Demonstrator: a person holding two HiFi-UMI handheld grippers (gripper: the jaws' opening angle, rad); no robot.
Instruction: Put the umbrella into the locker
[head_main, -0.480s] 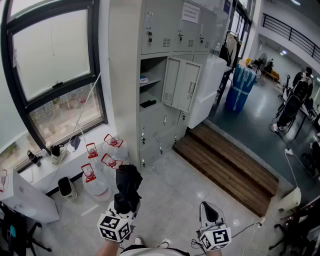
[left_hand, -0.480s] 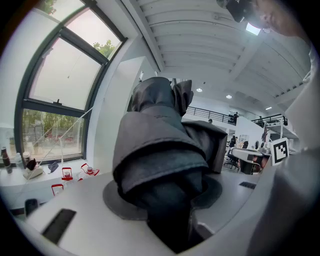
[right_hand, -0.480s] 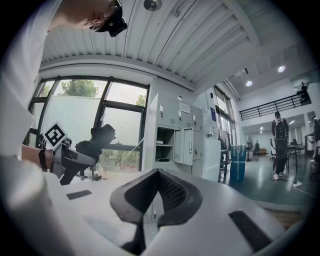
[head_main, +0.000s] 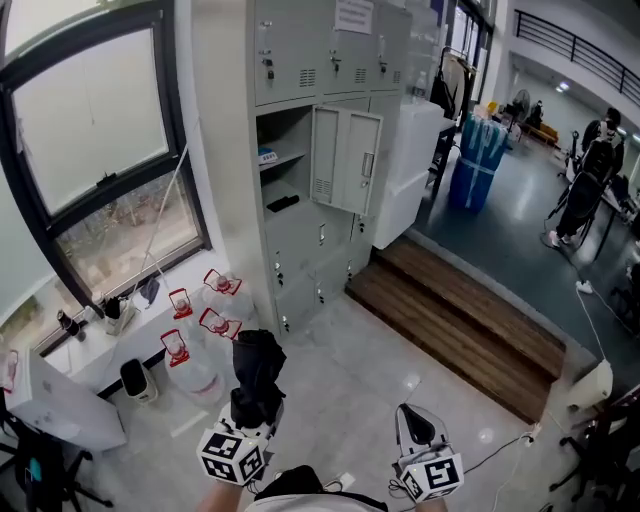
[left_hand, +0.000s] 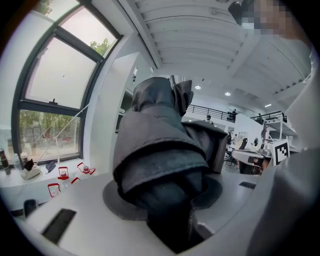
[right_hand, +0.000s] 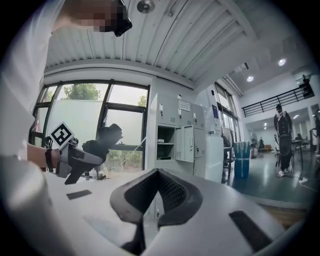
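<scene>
A folded black umbrella (head_main: 256, 372) stands up out of my left gripper (head_main: 252, 408), which is shut on its lower part; in the left gripper view the umbrella (left_hand: 160, 150) fills the middle and hides the pads. My right gripper (head_main: 416, 428) is beside it at the bottom right, shut with nothing in it, its dark pads (right_hand: 131, 199) meeting. From the right gripper view the left gripper (right_hand: 75, 161) and umbrella (right_hand: 102, 140) show at the left. The grey locker bank (head_main: 300, 60) stands well ahead, one compartment (head_main: 283, 180) open, its door (head_main: 345, 160) swung right.
Water jugs with red handles (head_main: 205, 322) sit on the floor by the window sill (head_main: 90, 350). A white cabinet (head_main: 410, 170) adjoins the lockers. A wooden step (head_main: 455, 325) runs on the right, blue bottles (head_main: 482, 160) and a person (head_main: 590, 185) beyond it.
The lockers have slid slightly left in the head view as the camera shifted. Both grippers keep their places, the left still shut on the umbrella.
</scene>
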